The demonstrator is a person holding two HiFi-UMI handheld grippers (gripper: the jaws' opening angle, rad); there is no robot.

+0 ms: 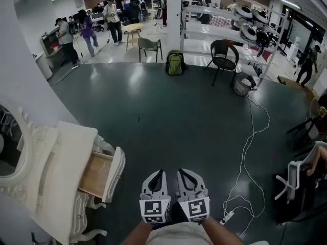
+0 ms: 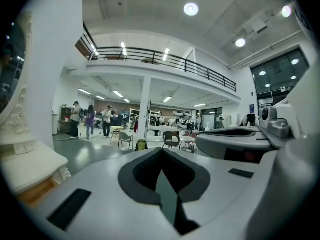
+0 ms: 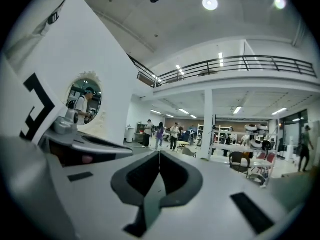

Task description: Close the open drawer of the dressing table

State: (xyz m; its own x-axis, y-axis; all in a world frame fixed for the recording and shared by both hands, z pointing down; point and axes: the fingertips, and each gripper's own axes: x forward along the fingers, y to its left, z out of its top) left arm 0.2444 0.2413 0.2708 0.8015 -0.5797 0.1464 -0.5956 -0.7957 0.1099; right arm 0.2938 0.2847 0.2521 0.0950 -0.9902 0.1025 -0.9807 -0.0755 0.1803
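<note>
In the head view the cream-white carved dressing table point(image 1: 56, 157) stood at the left, its wood-lined drawer point(image 1: 102, 175) pulled out, apart from the left tool point(image 1: 158, 173) and right tool point(image 1: 184, 172) side by side over the dark floor point(image 1: 168, 116). Each tool's own view showed its jaws pressed together on nothing (the head view gave only their backs). The right gripper view alone showed the table's oval mirror point(image 3: 85, 101) whole.

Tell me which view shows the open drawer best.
The head view: the drawer shows from above, pulled out of the dressing table, wooden inside visible. The left gripper view catches only a brown sliver of it at its lower left edge. The right gripper view shows the table's mirror, not the drawer.
</note>
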